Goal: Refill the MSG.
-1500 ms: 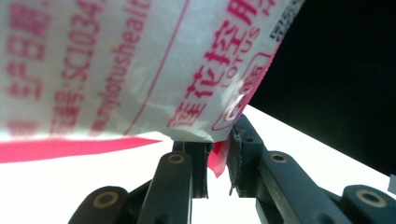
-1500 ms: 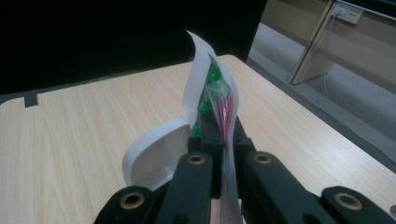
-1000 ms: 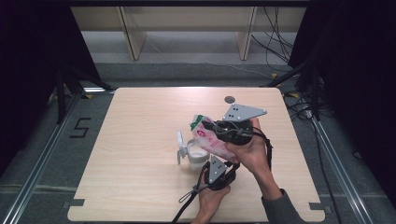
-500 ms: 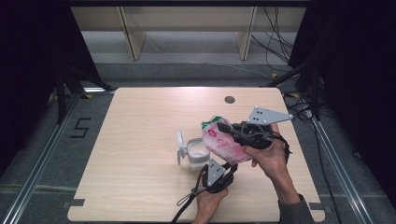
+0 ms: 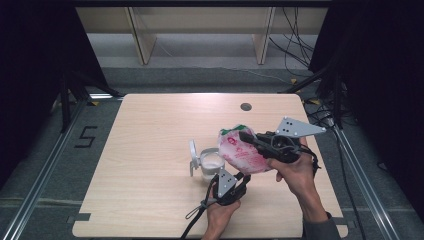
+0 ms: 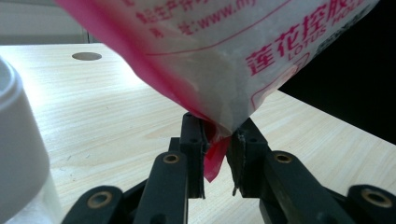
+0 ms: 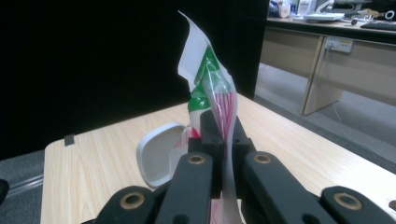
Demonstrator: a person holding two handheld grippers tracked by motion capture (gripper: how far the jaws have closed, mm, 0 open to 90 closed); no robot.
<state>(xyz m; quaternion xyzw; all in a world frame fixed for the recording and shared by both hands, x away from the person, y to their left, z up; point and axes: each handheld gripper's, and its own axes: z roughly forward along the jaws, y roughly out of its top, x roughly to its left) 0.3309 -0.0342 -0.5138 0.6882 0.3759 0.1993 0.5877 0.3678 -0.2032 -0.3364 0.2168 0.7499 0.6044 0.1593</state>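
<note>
Jaws of your right gripper [image 7: 223, 140] are pressed together on the top edge of the pink and white bag [image 5: 243, 150], with the thin film pinched flat between the pads and the green and white torn flap rising above them. In the high view your right gripper [image 5: 245, 136] holds the bag up above the wooden table [image 5: 150, 150], right of centre, and the bag sags down and toward you from the grip. Your left gripper [image 6: 215, 154] has the bag's lower pink corner between its pads; a narrow gap shows between the corner and the pad on the right of that view, so you cannot call this a firm clamp, and the jaws stand only slightly apart (red Chinese lettering on the bag [image 6: 261, 51] runs across the top of that view). From above, your left gripper [image 5: 239, 179] sits low near the table's near edge, under the bag. Just left of it stands a white container [image 5: 210, 162] with its hinged lid [image 5: 193, 156] swung open to the left, seen as a pale oval lid [image 7: 159, 151] behind your right jaws
</note>
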